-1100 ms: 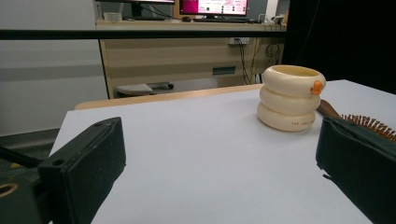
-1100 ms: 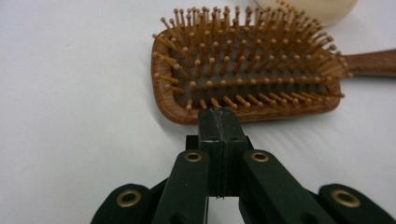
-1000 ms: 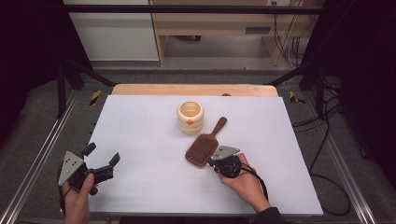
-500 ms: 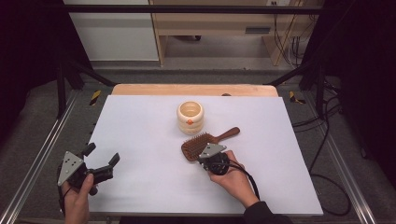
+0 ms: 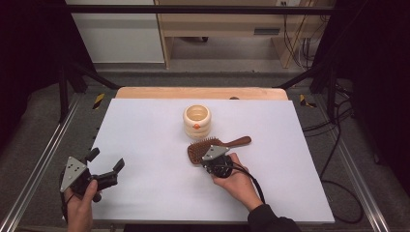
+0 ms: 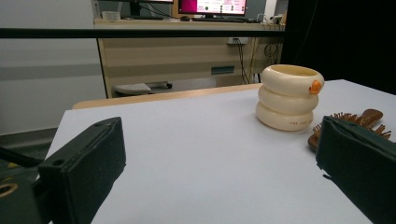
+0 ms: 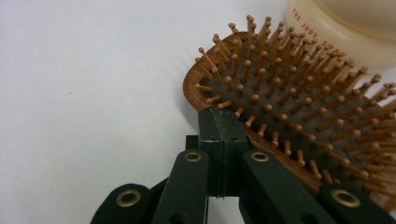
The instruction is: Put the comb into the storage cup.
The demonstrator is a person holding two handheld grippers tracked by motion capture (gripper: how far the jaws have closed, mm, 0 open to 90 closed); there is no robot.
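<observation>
The right gripper [image 5: 208,155] lies low on the white table [image 5: 145,125], its jaws pressed flat together with nothing between them. In the right gripper view the closed tips touch the wooden rim of the hairbrush [image 7: 299,107] at the rounded end of its head, and the bristles stand up just beyond and to the right of the tips. In the high view the hairbrush [image 5: 212,147] lies bristles up directly ahead of this gripper, its handle pointing away to the right.

Just past the brush head, farther from the right gripper, stands the cream ringed cup [image 5: 197,121], upright and open at the top. From above, its inside looks bare; nothing shows in it. In the right gripper view its lower ring [image 7: 345,28] sits just beside the far edge of the bristles; whether they touch I cannot tell.

The left gripper [image 5: 104,166] is held near the table's front left edge, jaws spread wide with nothing between them. Seen along those jaws, the cup [image 6: 289,97] stands ahead and to the right, well apart.
</observation>
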